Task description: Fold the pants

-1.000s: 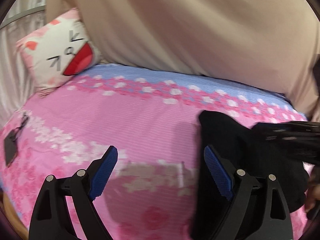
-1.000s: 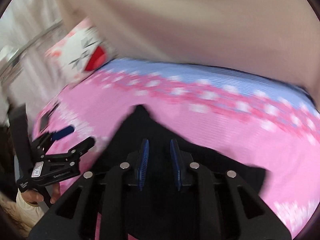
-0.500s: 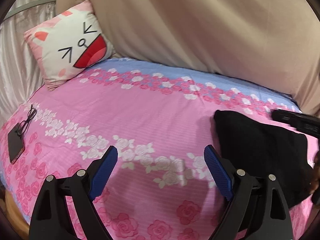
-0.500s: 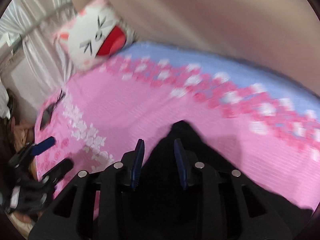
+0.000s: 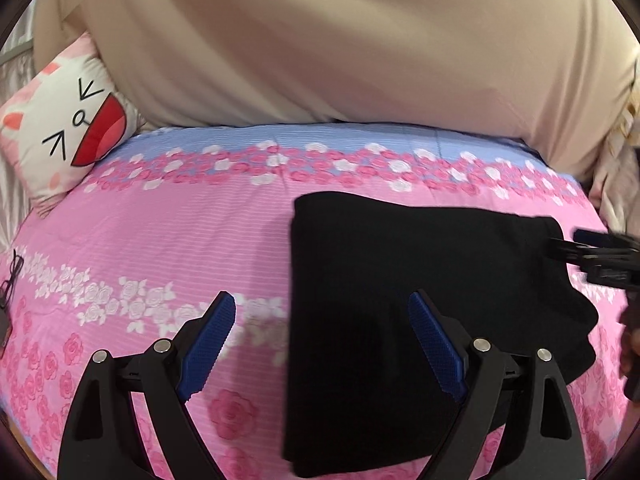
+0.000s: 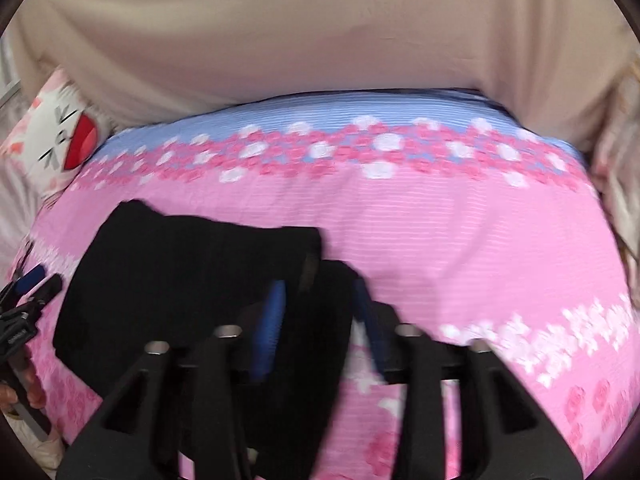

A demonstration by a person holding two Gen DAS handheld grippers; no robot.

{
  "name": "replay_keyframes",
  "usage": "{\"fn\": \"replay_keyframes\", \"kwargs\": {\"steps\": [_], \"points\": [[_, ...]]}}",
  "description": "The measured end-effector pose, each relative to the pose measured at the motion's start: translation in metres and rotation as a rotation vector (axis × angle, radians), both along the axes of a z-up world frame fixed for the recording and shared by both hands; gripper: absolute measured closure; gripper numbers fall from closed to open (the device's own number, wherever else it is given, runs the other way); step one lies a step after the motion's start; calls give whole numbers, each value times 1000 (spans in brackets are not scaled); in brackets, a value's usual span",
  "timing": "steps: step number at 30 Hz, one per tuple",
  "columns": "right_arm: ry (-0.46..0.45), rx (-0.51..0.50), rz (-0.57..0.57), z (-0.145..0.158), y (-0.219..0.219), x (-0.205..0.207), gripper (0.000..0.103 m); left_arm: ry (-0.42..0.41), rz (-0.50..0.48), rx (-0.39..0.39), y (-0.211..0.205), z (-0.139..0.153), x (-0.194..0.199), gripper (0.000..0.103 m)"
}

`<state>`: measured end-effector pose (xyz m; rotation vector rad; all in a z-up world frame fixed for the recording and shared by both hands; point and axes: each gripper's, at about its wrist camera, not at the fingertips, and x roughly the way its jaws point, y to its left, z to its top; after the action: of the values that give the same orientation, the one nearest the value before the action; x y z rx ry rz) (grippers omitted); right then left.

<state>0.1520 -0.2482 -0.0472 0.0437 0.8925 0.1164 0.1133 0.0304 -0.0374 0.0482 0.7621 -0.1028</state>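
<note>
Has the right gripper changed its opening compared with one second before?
Yes. The right gripper is opening: its blue pads stand wider apart over the black pants, which lie folded on the pink bedsheet.

Right view blurred throughout. Glasses (image 5: 10,280) cut by the left edge. Pants (image 5: 400,300) partly hidden behind gripper frames.

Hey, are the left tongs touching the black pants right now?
Cannot tell. In the left wrist view the left tongs stand wide open over the black pants, whose left edge runs between the pads, but that view cannot show whether a fingertip rests on the cloth.
</note>
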Motion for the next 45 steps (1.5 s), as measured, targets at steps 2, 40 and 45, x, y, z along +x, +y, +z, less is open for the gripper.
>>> {"fn": "replay_keyframes", "kwargs": {"steps": [2, 40, 45], "points": [[-4, -62, 35, -9, 15, 10, 22, 6, -6, 17, -8, -1, 0, 16], [28, 84, 61, -13, 25, 0, 81, 17, 78, 83, 17, -8, -2, 16], [-34, 81, 211, 17, 67, -28, 79, 15, 122, 78, 37, -7, -10, 16]]}}
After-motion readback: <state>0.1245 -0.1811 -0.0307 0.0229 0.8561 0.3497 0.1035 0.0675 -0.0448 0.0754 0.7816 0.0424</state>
